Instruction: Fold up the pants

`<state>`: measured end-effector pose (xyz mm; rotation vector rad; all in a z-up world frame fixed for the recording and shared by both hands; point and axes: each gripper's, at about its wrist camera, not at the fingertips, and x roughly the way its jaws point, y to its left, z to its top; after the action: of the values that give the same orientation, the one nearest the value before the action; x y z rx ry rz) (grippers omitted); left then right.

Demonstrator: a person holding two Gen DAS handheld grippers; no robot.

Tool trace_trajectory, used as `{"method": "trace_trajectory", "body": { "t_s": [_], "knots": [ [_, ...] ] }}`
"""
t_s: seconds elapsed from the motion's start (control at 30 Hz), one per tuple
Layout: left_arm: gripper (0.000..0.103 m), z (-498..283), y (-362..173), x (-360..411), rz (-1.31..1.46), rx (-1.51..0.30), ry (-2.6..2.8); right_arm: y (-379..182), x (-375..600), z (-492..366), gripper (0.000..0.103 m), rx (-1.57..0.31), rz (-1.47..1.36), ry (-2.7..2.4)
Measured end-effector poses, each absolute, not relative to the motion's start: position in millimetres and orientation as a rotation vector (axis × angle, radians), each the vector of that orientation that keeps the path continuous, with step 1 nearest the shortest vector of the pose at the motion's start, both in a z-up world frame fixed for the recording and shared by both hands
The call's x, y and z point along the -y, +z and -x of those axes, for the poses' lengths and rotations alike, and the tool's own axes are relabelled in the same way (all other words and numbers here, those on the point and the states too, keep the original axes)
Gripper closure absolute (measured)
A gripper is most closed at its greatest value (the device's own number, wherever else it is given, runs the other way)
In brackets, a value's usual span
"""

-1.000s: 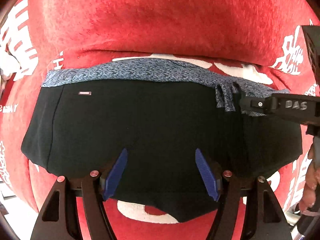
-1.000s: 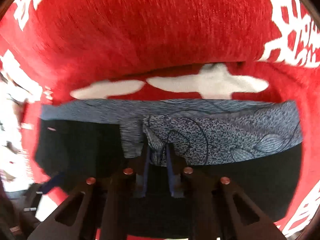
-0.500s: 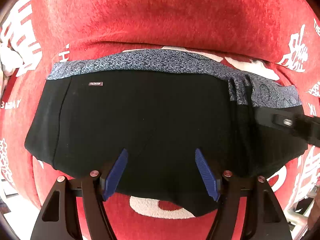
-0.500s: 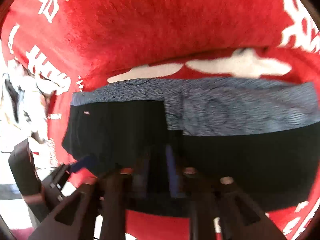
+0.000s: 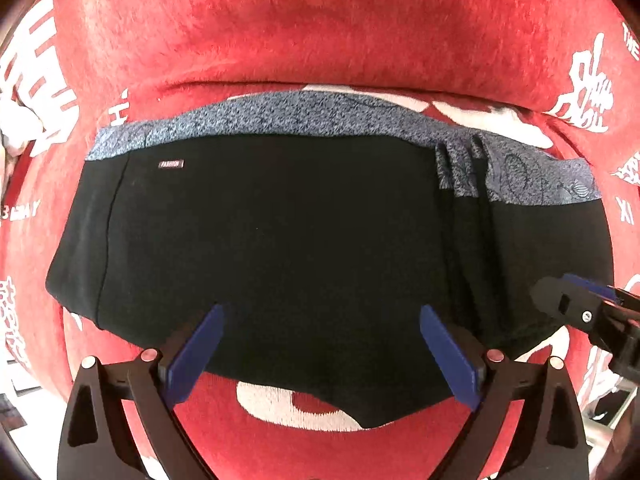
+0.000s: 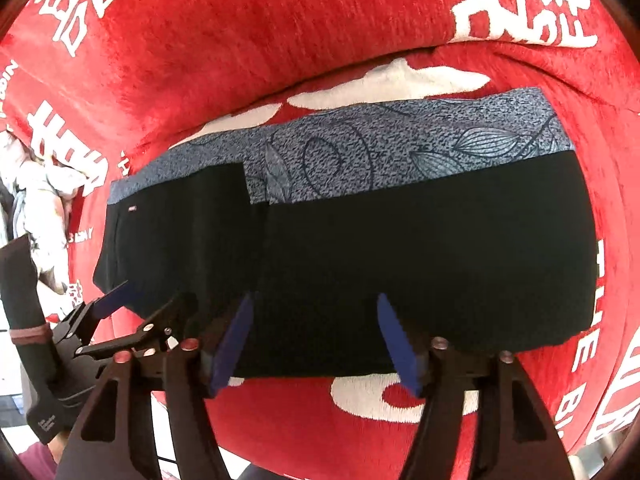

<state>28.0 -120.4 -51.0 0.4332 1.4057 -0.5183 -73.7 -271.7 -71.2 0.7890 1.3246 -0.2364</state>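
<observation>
Black pants (image 5: 280, 240) lie folded on a red blanket (image 5: 320, 32); left claw (image 5: 320, 356) and right claw (image 6: 316, 340), jaws just opened wide, hold nothing; folding looks nearly finished.

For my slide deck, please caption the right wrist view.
Folded black pants with a patterned grey waistband on a red blanket, right claw open.

Black pants (image 5: 280, 240) lie folded, patterned waistband showing.
</observation>
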Motion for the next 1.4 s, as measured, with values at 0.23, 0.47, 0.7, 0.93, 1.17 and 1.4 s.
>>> {"method": "trace_trajectory", "body": {
  "t_s": [0.23,0.47,0.7,0.93,1.17,1.4],
  "knots": [
    [0.005,-33.6,-56.0,103.0,-0.422,-1.424,-0.470,-65.6,260.3,64.8,0.030,-1.335,-0.735,-0.227],
    [0.005,-46.8,-61.9,73.0,-0.346,-1.471,-0.456,-63.2,243.5,52.6,0.030,-1.348,-0.674,-0.209],
    [0.005,-62.3,-63.4,38.9,-0.247,-1.489,-0.399,-73.8,222.8,37.3,0.025,-1.393,-0.651,-0.181],
    [0.005,-83.2,-56.3,-1.2,-0.153,-1.449,-0.380,-78.5,219.3,37.5,0.025,-1.426,-0.646,-0.188],
    [0.005,-118.2,-56.4,-76.9,0.149,-1.431,-0.314,-82.9,218.1,38.0,0.024,-1.450,-0.641,-0.186],
    [0.005,-129.4,-80.8,-101.7,0.385,-1.480,-0.413,-87.1,213.8,34.2,0.019,-1.467,-0.620,-0.182]
  ]
}}
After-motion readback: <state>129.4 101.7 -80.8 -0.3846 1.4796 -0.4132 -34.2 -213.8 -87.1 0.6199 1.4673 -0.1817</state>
